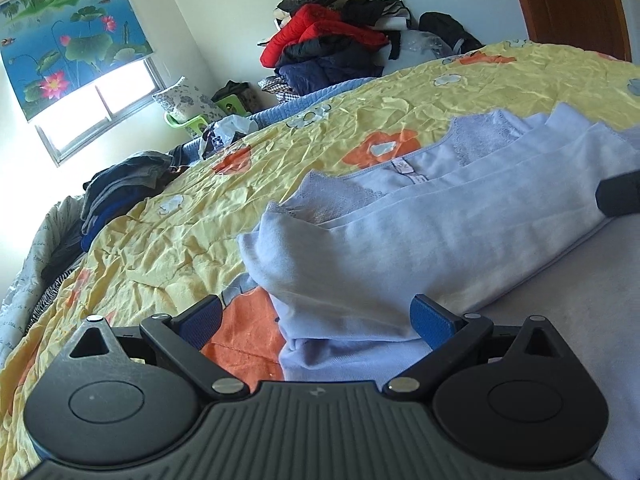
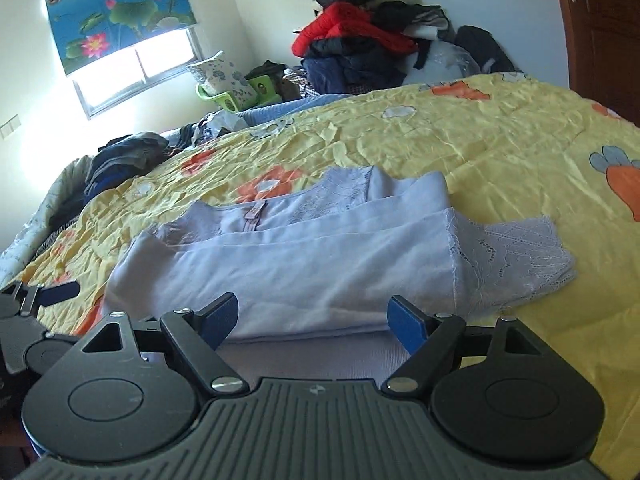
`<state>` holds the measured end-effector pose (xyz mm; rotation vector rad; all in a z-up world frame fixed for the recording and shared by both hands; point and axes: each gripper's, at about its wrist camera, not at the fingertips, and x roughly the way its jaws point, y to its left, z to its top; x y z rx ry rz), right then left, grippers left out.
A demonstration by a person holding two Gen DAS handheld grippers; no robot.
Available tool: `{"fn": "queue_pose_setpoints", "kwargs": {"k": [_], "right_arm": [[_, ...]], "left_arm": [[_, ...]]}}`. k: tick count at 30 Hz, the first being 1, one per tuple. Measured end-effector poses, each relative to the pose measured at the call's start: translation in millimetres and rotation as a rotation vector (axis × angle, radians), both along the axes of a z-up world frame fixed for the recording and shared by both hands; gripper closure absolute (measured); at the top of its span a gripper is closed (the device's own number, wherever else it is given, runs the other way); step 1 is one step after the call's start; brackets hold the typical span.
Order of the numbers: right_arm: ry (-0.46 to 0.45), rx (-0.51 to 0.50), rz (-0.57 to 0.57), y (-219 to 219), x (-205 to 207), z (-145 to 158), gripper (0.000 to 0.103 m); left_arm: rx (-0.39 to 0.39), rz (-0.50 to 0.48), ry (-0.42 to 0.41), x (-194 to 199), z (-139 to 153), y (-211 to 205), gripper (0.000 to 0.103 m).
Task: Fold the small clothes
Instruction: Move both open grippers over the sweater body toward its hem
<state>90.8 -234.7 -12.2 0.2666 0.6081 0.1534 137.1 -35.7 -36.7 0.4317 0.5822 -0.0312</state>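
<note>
A light lavender top (image 1: 400,236) with lace sleeves lies on the yellow flowered bedspread (image 1: 168,232), its sleeves folded across the body. In the right wrist view the top (image 2: 304,264) shows a lace cuff (image 2: 516,256) at the right. My left gripper (image 1: 320,320) is open and empty, its jaws wide at the garment's left near edge. My right gripper (image 2: 312,320) is open and empty, just short of the folded near edge. The right gripper's tip shows in the left wrist view (image 1: 620,198); the left gripper shows in the right wrist view (image 2: 44,296).
A heap of red, black and navy clothes (image 1: 336,36) stands against the far wall. Dark folded clothes (image 1: 120,188) lie at the bed's far left edge. A green basket (image 2: 224,96) sits under the window. A wooden door (image 2: 600,32) is at the right.
</note>
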Motion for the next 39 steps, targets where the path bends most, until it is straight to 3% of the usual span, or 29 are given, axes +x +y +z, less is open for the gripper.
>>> {"fn": "queue_pose_setpoints", "kwargs": {"k": [9, 19, 39], "right_arm": [[0.012, 0.002, 0.009, -3, -33, 0, 0.017], [0.028, 0.019, -0.002, -10, -64, -5, 0.016], [0.053, -0.028, 0.019, -14, -110, -6, 0.016]], "left_arm": [[-0.096, -0.013, 0.08, -24, -4, 3, 0.002], [-0.168, 0.047, 0.111, -52, -1, 11, 0.002], [-0.231, 0.09, 0.2, -94, -3, 25, 0.002]]}}
